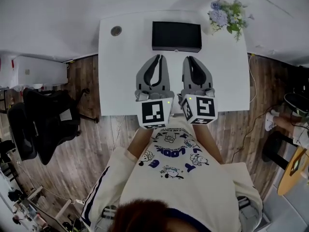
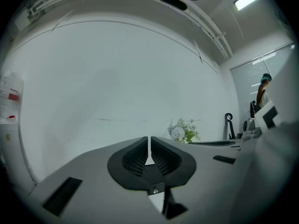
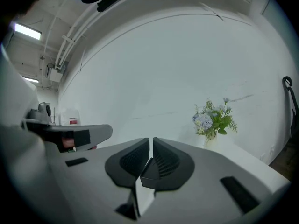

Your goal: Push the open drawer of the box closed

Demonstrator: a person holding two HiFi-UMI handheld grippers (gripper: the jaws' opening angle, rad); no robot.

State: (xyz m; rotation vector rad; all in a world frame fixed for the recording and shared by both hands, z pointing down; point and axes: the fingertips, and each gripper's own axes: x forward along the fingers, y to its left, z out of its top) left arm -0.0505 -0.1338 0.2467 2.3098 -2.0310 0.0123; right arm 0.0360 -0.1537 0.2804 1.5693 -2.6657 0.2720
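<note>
Two grey plastic claws, my left claw (image 1: 157, 58) and right claw (image 1: 189, 59), hover side by side above the smooth white worktop (image 1: 120, 81), ribbed black jaws closed together on nothing. Ahead, the flat rectangular black box (image 1: 176, 36) sits by the far edge, near blue flowers (image 1: 226, 14).

Upper centre: passage is blocked by the black rectangular box (image 1: 176, 36) at the top edge of the white tabletop (image 1: 118, 81).
Upper right: the corner is taken by a bunch of blue and white flowers (image 1: 226, 14).
Upper left: bare tabletop is left around a small round grey disc (image 1: 116, 31).
Left: a black office chair (image 1: 48, 124) is set apart from the table.
</note>
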